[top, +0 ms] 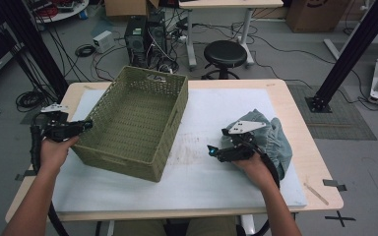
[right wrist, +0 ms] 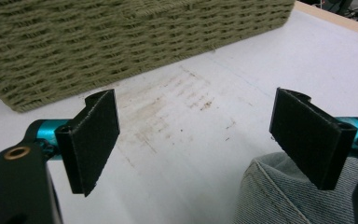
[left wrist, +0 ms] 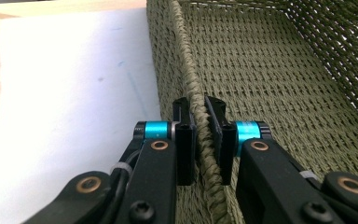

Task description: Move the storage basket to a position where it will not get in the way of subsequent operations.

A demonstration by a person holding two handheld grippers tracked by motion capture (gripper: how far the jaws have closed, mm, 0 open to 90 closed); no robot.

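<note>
Black pads of the left gripper (left wrist: 199, 140) pinch the braided rim of the olive woven basket (top: 134, 123), which sits tilted on the white mat (top: 216, 182) at the table's left. The right gripper (right wrist: 196, 140) rests open beside a crumpled denim cloth (top: 270, 140), nothing between its jaws. Held by one thin edge, the basket could twist or slip from the grip if dragged sharply.

Overhead and close views share basket (top: 137, 123)
</note>
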